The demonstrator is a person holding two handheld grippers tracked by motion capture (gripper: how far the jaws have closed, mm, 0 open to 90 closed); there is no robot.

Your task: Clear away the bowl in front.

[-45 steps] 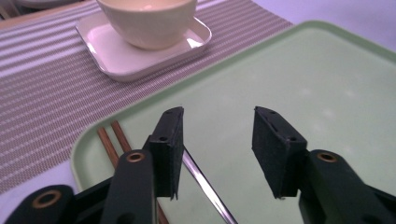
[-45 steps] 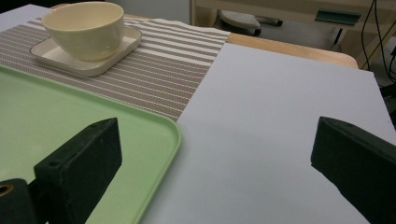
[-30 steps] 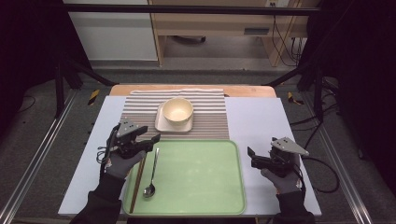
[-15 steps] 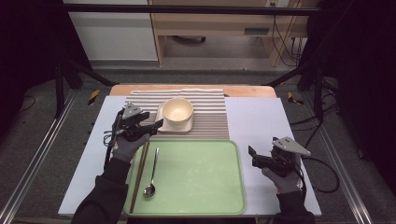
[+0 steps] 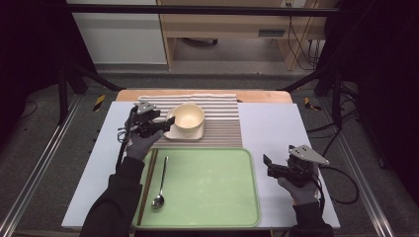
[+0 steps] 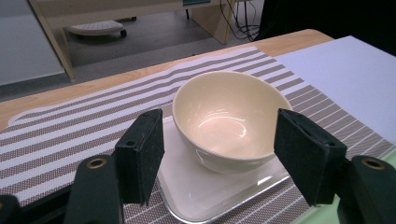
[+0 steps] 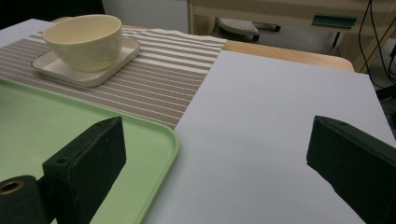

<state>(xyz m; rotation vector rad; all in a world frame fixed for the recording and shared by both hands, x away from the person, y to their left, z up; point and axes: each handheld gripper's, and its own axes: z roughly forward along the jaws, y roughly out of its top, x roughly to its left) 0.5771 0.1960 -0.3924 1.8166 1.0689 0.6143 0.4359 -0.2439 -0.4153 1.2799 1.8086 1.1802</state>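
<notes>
The worktop [image 5: 276, 133] carries a pale lavender sheet over a wooden top whose far edge stays exposed. A brown-and-white striped mat [image 5: 222, 121] lies at the far centre, and a light green tray [image 5: 212, 187] sits on the near side, its far rim along the mat's near edge. Grey floor, dark frame rails and a wooden bench surround the worktop.

The bowl [image 6: 231, 119] is cream, glossy, round and upright, with a bare interior. It stands on a white square saucer [image 6: 205, 186] with rounded corners, and the saucer rests on the left half of the mat.

The left gripper [image 5: 163, 126] is just beside the saucer's left edge; its jaws are apart, flanking the bowl in the left gripper view without touching it. The right gripper [image 5: 271, 168] is over bare sheet just right of the tray, well apart from the bowl, jaws apart and holding nothing.

A spoon [image 5: 160, 185] and a dark pair of chopsticks [image 5: 146, 185] lie along the tray's left side. The rest of the tray floor and the sheet right of the mat are unobstructed.
</notes>
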